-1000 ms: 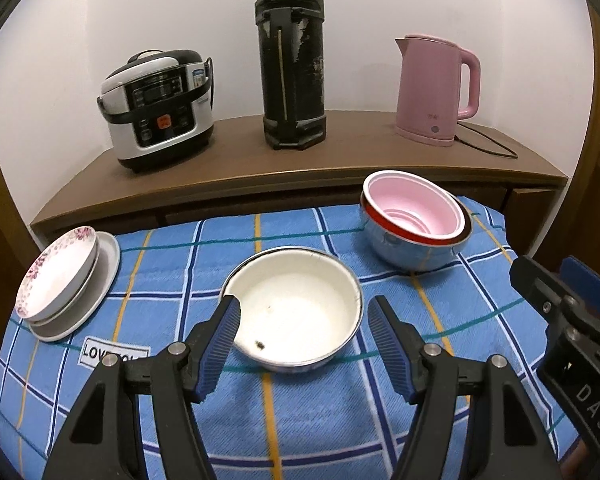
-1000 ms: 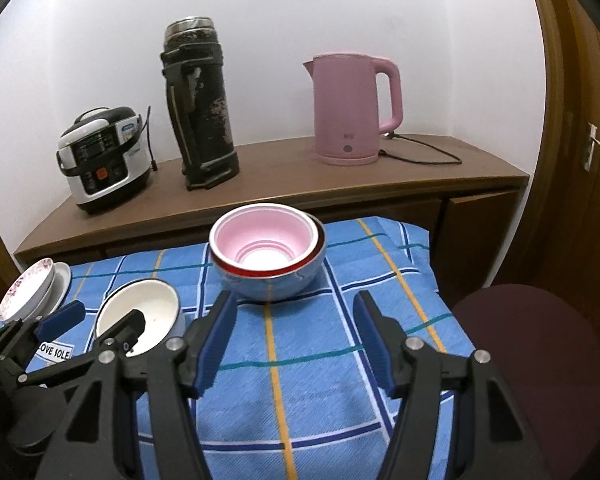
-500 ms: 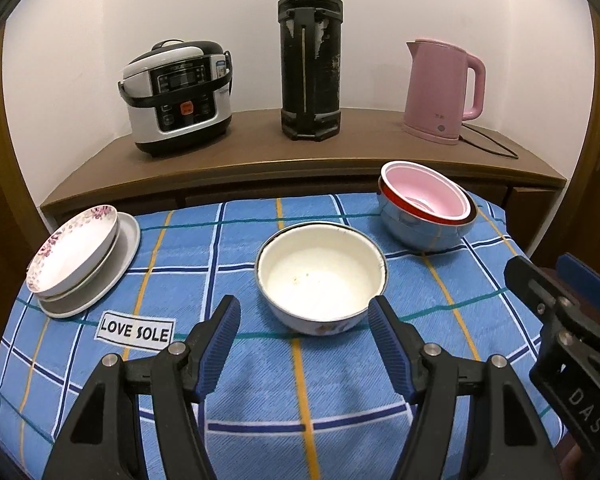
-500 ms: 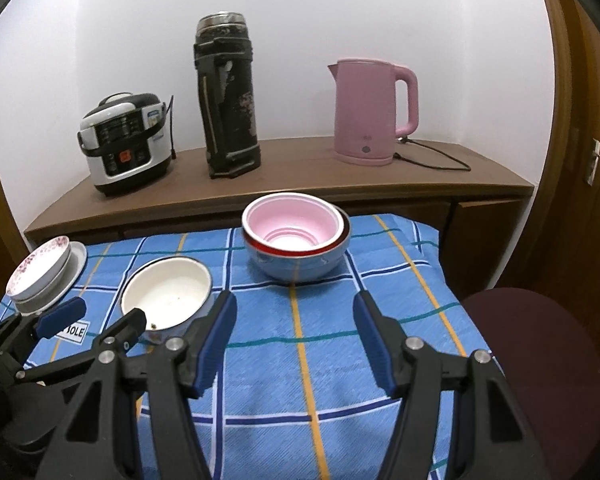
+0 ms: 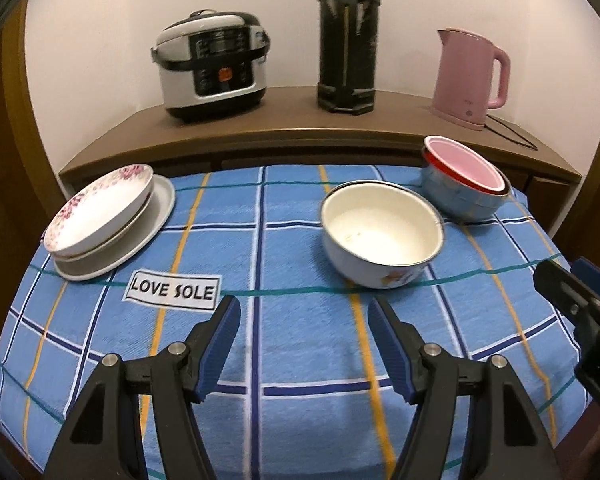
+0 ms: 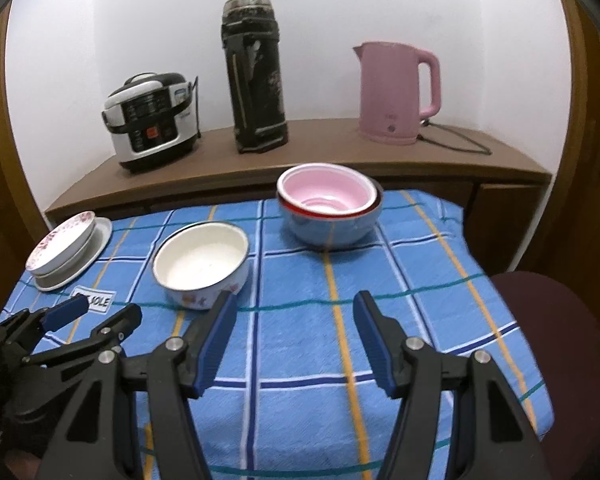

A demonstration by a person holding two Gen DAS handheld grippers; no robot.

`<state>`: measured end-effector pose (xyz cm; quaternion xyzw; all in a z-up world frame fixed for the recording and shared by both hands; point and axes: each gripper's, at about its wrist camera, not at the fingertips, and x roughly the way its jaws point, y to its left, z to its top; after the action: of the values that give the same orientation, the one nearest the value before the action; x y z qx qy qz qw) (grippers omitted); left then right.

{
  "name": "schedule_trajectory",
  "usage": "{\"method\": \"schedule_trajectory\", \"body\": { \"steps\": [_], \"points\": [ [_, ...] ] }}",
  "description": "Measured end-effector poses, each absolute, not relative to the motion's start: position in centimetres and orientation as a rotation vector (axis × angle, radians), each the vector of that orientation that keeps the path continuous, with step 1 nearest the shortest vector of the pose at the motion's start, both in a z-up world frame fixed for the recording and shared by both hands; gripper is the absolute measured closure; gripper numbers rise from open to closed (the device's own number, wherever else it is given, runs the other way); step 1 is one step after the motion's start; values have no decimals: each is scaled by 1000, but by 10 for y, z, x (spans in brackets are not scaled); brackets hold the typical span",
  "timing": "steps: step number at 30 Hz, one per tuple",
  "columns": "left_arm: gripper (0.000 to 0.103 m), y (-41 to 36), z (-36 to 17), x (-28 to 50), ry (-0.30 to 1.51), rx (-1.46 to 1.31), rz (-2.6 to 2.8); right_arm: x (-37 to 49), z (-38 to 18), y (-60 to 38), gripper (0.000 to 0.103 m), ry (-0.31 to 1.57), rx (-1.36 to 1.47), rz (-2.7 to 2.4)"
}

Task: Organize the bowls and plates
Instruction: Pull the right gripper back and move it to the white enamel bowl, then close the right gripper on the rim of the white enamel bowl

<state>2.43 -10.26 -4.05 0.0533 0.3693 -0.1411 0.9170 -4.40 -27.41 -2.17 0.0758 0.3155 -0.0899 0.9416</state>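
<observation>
My left tongs (image 5: pixel 304 312) hang over the blue checked cloth (image 5: pixel 292 344) with their jaws apart and nothing between them, the blue pads bare. My right tongs (image 6: pixel 294 308) are the same: jaws spread, nothing held, pointing down at the cloth in front of the bowls. From the right camera I see the left tongs low at the left edge, near the white label (image 5: pixel 172 291) printed on the cloth.

The white bowl (image 5: pixel 381 232) sits upright on the cloth, just beyond my left tongs and a little to their right, apart from both sets of pads. It has a small picture on its outer wall. Behind it and to the right stands a stack of bowls: a pink bowl (image 6: pixel 326 191) nested in a red-rimmed one, both inside a pale blue bowl (image 6: pixel 328 228). That stack is near the back edge of the table, close to the white bowl; I cannot tell if they touch.

At the far left of the cloth is a pile of plates (image 5: pixel 112 224), a flowered dish tilted on top of a flat white plate.

On the wooden shelf (image 6: pixel 340 160) behind the table stand a rice cooker (image 5: pixel 212 68), a tall black flask (image 5: pixel 348 40) and a pink kettle (image 6: pixel 396 92) with its cord trailing right.
</observation>
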Motion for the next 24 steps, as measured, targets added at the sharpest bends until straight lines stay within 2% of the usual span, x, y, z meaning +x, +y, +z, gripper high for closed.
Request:
{"method": "schedule_trajectory", "body": {
  "steps": [10,13,21,24],
  "points": [
    [34,-98,-45,42,801,86,-288,-33,-27,-268,43,667,190,-108],
    [34,-98,-38,56,795,52,-279,-20,-27,-271,48,669,226,-73],
    [34,-120,-36,100,779,70,-232,28,-37,-277,48,676,278,-39],
    [35,-128,-45,113,801,77,-225,44,-47,-278,57,704,283,-39]
  ]
}}
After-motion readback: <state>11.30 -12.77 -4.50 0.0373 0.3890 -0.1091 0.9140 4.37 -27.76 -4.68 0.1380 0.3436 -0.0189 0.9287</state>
